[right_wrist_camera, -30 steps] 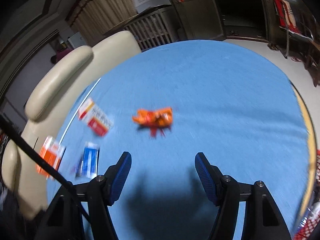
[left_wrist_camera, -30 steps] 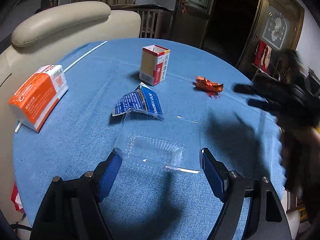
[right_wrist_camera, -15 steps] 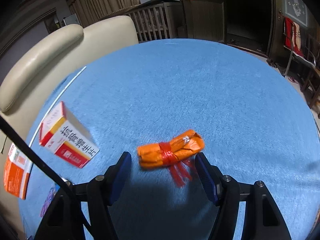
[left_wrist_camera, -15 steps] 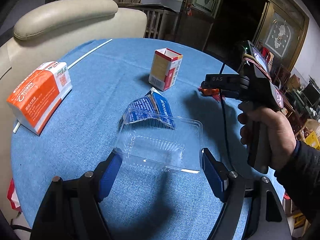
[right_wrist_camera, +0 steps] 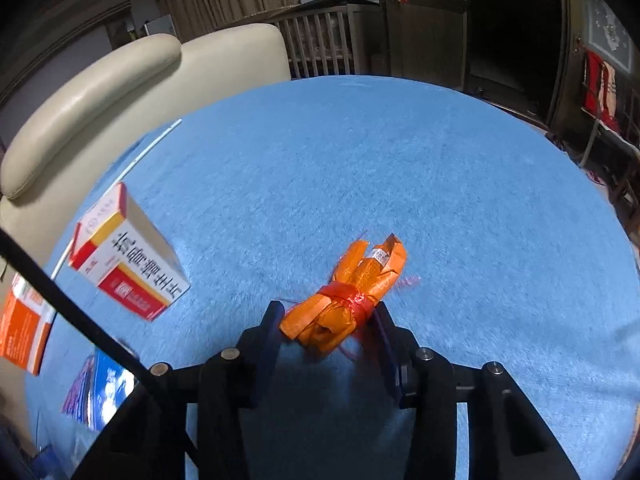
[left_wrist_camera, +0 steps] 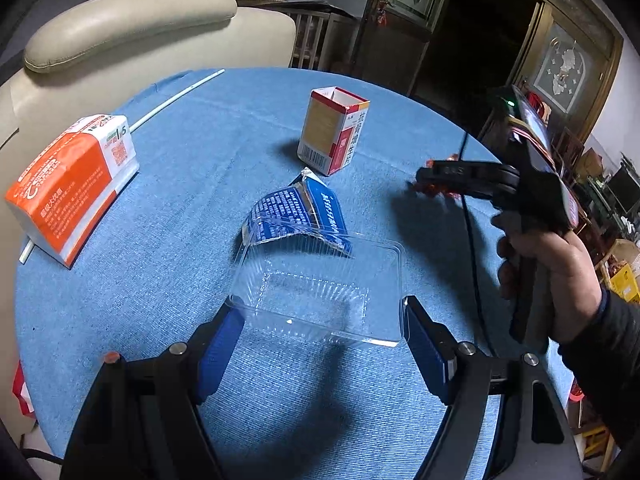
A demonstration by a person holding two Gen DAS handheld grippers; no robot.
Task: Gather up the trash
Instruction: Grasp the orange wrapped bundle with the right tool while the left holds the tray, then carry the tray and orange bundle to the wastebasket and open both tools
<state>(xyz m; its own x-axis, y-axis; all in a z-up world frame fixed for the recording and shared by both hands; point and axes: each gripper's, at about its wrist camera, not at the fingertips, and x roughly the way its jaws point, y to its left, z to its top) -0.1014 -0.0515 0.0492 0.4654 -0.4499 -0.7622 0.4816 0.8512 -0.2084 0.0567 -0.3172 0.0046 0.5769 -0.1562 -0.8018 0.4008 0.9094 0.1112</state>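
One crumpled orange wrapper [right_wrist_camera: 347, 304], red-tied.

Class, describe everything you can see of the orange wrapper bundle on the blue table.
The orange wrapper bundle is crumpled, glossy wrapping rolled into a short wad, tied around its middle with red string whose loose ends trail. It lies aslant on the blue tablecloth, its near end between the right gripper jaws, which are closing on it.
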